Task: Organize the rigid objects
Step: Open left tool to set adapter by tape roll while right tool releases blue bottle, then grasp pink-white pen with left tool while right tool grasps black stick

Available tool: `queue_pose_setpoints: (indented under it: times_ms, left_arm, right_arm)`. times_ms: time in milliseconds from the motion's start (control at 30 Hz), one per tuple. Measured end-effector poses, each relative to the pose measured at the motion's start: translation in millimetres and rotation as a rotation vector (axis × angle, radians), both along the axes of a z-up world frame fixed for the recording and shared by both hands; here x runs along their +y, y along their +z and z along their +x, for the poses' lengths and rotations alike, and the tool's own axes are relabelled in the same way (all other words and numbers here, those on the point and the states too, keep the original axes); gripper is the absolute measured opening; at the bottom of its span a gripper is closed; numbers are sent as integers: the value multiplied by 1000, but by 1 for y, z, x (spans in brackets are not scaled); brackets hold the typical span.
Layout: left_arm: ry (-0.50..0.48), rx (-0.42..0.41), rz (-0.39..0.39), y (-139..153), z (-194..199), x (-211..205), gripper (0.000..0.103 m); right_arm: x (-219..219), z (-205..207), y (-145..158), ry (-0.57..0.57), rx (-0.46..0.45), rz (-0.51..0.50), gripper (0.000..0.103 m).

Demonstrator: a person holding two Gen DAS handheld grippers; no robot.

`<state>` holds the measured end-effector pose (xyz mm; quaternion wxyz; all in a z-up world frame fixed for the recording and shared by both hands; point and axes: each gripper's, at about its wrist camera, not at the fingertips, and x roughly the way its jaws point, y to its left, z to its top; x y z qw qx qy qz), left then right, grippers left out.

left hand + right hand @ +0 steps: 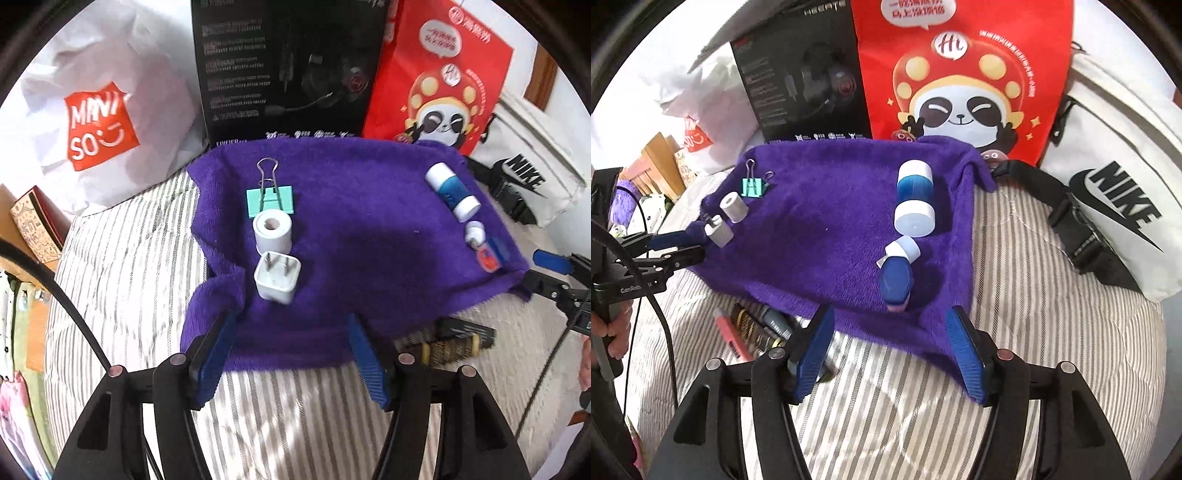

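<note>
Bright daylight washes out the white bags (110, 74) behind my work; fisheye bends the edges, dark corners, slight blur on the towel's (480, 295) near edge.

Purple towel (369, 236), spread flat, as landmark; near its left edge, a row: teal binder clip (270, 199), white roll (272, 229) on its side, white plug adapter (277, 279), prongs up; near its right edge: blue-white tube (451, 192) lying, small blue-white bottle (482, 244) lying.

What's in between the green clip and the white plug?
A small white roll sits between the green clip and the white plug, all on the purple towel; the left wrist view shows it best.
</note>
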<state>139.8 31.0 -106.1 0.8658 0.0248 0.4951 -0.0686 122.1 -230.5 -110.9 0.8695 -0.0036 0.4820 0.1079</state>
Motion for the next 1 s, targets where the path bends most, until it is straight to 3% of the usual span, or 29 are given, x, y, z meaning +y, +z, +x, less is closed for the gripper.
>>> queue_pose_setpoints:
  times_ms: [133, 233, 467, 667, 900, 1000]
  left_arm:
    - [1, -35, 9, 13, -20, -8, 63]
    - [-11, -25, -42, 14, -33, -16, 66]
    - [7, 65, -63, -21, -41, -47, 66]
    - [29, 100, -110, -28, -43, -60, 66]
    - [19, 165, -75, -44, -38, -86, 66]
    - [-1, 154, -45, -46, -41, -90, 70]
  right_arm:
    - [-3, -20, 7, -13, -18, 14, 63]
    - [-7, -33, 10, -36, -19, 39, 63]
    - [-11, -56, 8, -47, -13, 82, 63]
    - [-12, -63, 2, -32, -1, 72, 63]
    - [-10, -63, -10, -26, 22, 90, 63]
    - [-9, -63, -13, -22, 30, 97, 63]
